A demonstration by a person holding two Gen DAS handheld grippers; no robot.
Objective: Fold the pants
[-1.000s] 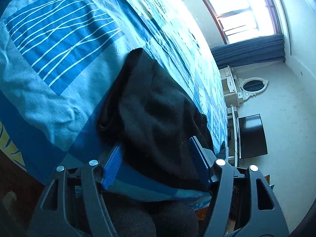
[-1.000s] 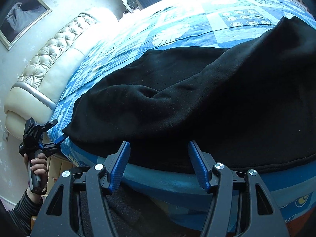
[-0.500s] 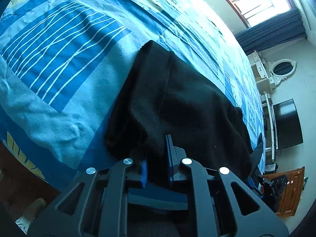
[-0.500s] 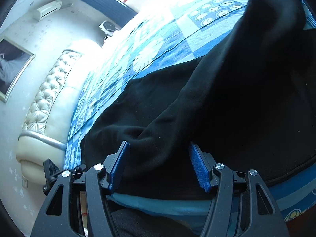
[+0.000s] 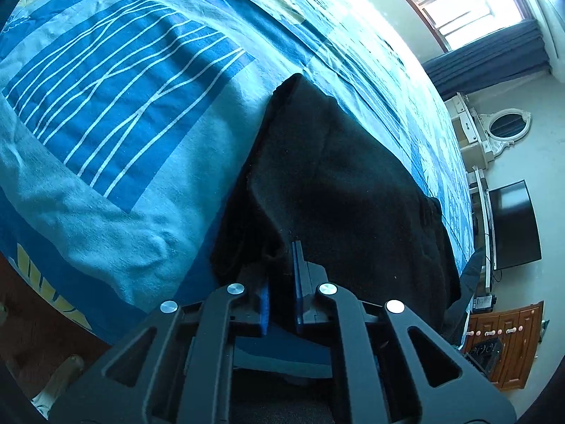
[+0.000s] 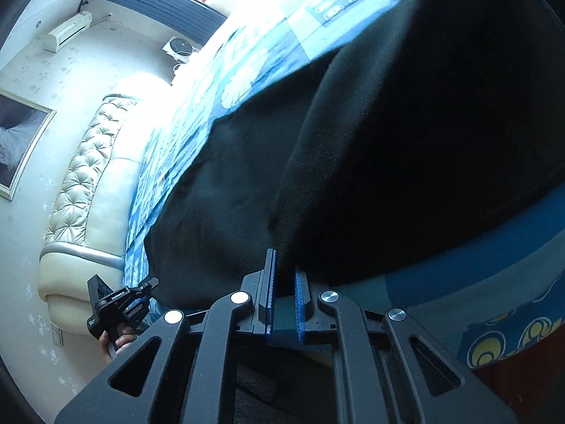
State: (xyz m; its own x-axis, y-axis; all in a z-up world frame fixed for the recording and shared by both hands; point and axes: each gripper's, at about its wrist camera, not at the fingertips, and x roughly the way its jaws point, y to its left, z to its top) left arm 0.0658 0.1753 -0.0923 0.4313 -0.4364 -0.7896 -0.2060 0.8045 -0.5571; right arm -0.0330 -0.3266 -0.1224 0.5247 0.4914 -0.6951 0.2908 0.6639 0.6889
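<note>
The black pants point(image 5: 353, 190) are being kept spread on a blue patterned bedspread point(image 5: 116, 113), close to the near edge of the bed, with part of the dark fabric seen draping toward that edge. In the left wrist view, the near hem of the pants is being pinched by the left gripper point(image 5: 282, 282), whose blue-padded fingers point(image 5: 296, 275) are being held almost together with a fold of the black cloth clamped between them. In the right wrist view, the pants point(image 6: 388, 141) are being shown as a wide dark mass with a raised ridge running up from the near edge, and that edge is being gripped by the right gripper point(image 6: 284, 289), its fingers point(image 6: 271, 282) drawn nearly together on the fabric. The left gripper point(image 6: 120, 304) is also being seen in the right wrist view at the far left, held by a hand point(image 6: 118, 342) beside the bed's corner. Beyond the bedspread, a cream tufted headboard point(image 6: 88, 162) is being shown against a pale wall, with an air conditioner point(image 6: 67, 31) mounted higher up and a framed picture point(image 6: 17, 141) at the left margin. On the other side of the room, a bright window point(image 5: 469, 3) with dark blue curtains point(image 5: 487, 56), an oval mirror point(image 5: 508, 127) and a dark television point(image 5: 512, 226) are being seen.
</note>
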